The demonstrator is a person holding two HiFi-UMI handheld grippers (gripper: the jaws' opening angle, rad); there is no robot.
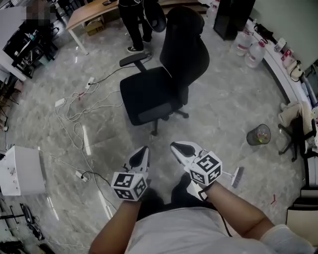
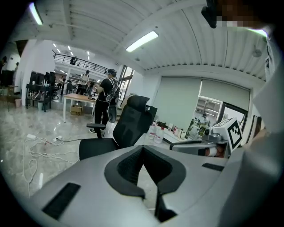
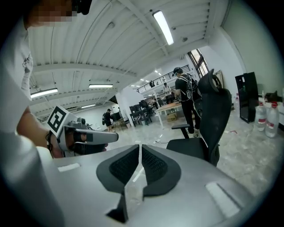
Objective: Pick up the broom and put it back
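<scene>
1. Grey polished marble-look floor (image 1: 233,99) fills the head view; clock directions below are read from that view's centre
2. Black mesh-back office chair on castors (image 1: 164,84) at 12 o'clock, backrest on the 1 o'clock side, seat on the 7 o'clock side
3. Light wooden desk with white legs (image 1: 92,12) at 11 o'clock; a person in black clothes (image 1: 135,25) stands just beside its right end
4. White boxy appliance (image 1: 20,171) on the floor at 9 o'clock, cut by the frame edge
5. Left gripper (image 1: 144,149), grey-white body with a marker cube, at 6 to 7 o'clock, pointing to 12; in its own view the black ribbed pads (image 2: 128,166) meet at the tips, nothing between them, so closed and empty
6. Right gripper (image 1: 175,145), same build, at 5 o'clock, just beside the left one; its own view shows only a hairline slit between the pads (image 3: 153,164), so closed and empty
7. White cables and power strips (image 1: 74,106) sprawl at 9 to 10 o'clock
8. Clear plastic water bottles (image 1: 255,53) at 2 o'clock, against a white curved ledge
9. Dark wire-mesh waste bin (image 1: 259,134) at 3 o'clock
10. Small broom with pale handle and grey brush head (image 1: 237,177) lies flat on the floor at 4 o'clock; its handle end is hidden behind the right gripper's cube, and it is in neither gripper
</scene>
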